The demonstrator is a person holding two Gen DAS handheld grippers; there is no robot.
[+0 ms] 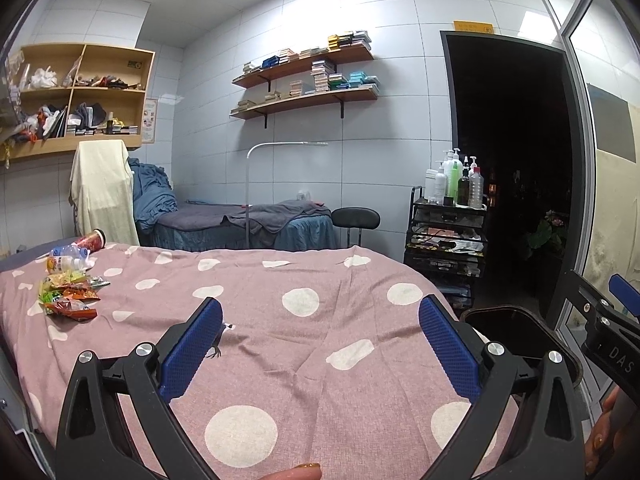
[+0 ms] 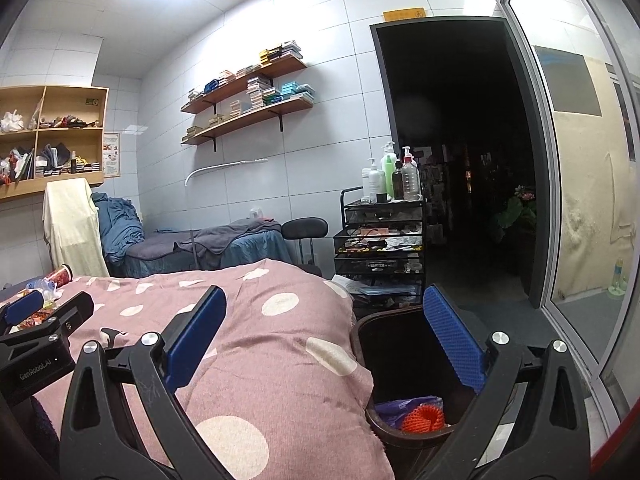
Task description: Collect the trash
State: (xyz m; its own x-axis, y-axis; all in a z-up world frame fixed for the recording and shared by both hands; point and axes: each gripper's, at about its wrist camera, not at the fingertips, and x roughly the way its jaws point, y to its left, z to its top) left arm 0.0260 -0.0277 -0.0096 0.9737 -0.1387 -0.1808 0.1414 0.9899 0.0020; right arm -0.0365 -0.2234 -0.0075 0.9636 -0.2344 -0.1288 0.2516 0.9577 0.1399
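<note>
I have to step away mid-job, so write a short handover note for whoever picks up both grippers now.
Left gripper: open, empty, over the pink polka-dot bedspread.
Right gripper: open, empty, over the edge of the bed by the dark round trash bin.
Trash: colourful snack wrappers, a crushed clear plastic bottle and a red printed paper cup lie in a pile at the far left of the bed.
Done: the bin already holds an orange mesh piece and purple plastic.
Left: carry the whole pile to the bin.
</note>
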